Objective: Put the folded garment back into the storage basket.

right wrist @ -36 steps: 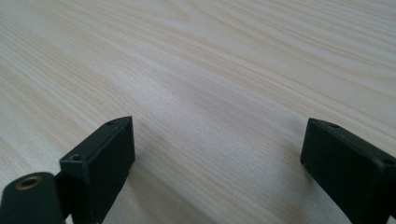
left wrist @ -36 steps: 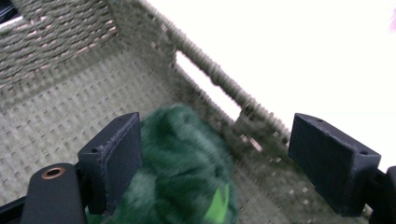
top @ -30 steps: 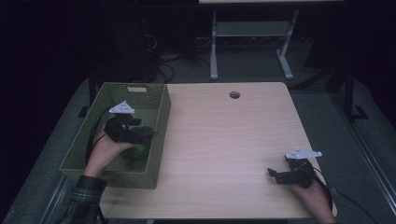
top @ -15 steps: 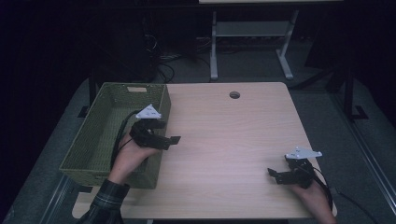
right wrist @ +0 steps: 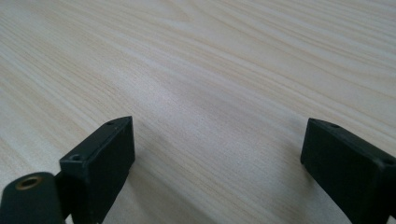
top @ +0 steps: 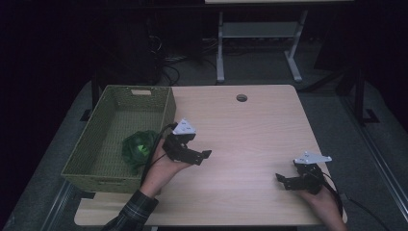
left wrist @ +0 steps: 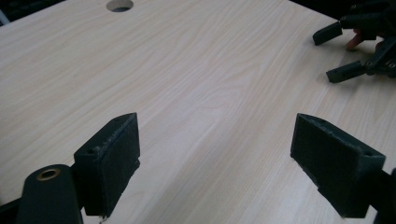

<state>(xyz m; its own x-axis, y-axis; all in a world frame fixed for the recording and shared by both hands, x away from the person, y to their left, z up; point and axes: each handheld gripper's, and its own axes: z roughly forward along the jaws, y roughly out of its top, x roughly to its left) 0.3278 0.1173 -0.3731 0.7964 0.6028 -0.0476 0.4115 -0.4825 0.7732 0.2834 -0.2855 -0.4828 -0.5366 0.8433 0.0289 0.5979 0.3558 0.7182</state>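
while the worktop (top: 250, 130) is smooth pale wood with fine lines, the basket (top: 96, 159) at its left side is green and woven, shaped like a box. a crumpled green leafy thing (top: 138, 148) lies inside the basket, near its right wall. the left gripper (top: 204, 156) is just right of the basket, over bare wood, its flat black fingers (left wrist: 112, 158) spread wide and empty. the right gripper (top: 281, 180) sits near the front right corner, fingers (right wrist: 102, 163) wide apart, holding nothing.
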